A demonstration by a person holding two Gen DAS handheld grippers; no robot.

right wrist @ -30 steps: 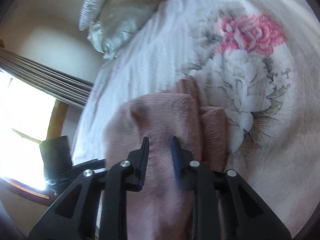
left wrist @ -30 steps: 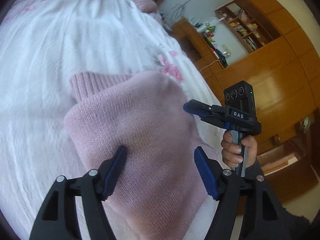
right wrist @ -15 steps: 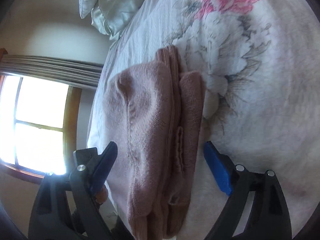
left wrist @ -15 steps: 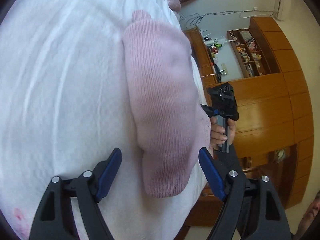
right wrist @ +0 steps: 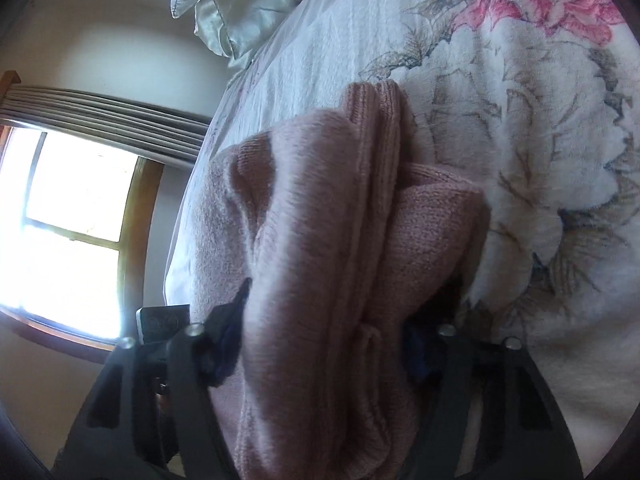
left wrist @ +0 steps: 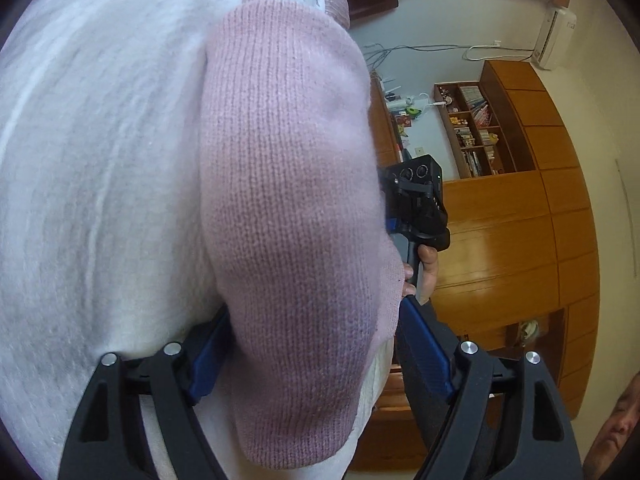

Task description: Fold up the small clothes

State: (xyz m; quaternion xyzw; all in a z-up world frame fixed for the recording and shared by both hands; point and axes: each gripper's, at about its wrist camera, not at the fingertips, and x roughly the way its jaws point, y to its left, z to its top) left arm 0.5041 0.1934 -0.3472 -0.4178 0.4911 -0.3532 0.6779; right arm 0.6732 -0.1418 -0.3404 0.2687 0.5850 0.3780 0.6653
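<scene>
A folded pink knit sweater (left wrist: 288, 200) lies on the white bed cover (left wrist: 100, 160) near the bed's edge. My left gripper (left wrist: 316, 344) is open, its blue pads straddling the near end of the bundle. In the right wrist view the same sweater (right wrist: 340, 240) shows its stacked folds and ribbed cuff. My right gripper (right wrist: 326, 332) has its jaws drawn in against both sides of the bundle, and cloth bulges over the fingertips. The right tool's black body (left wrist: 416, 200) and the hand (left wrist: 426, 276) holding it show past the sweater's far side.
The flowered bed cover (right wrist: 540, 140) stretches beyond the sweater, with a pale pillow (right wrist: 240, 8) at the head. A bright window (right wrist: 72, 220) is on one side. Wooden cabinets and shelves (left wrist: 500, 240) stand beyond the bed's edge.
Both grippers moved in over the ends of the folded sweater. The right gripper opened from shut, then narrowed onto the bundle. The left stayed open at the same width.
</scene>
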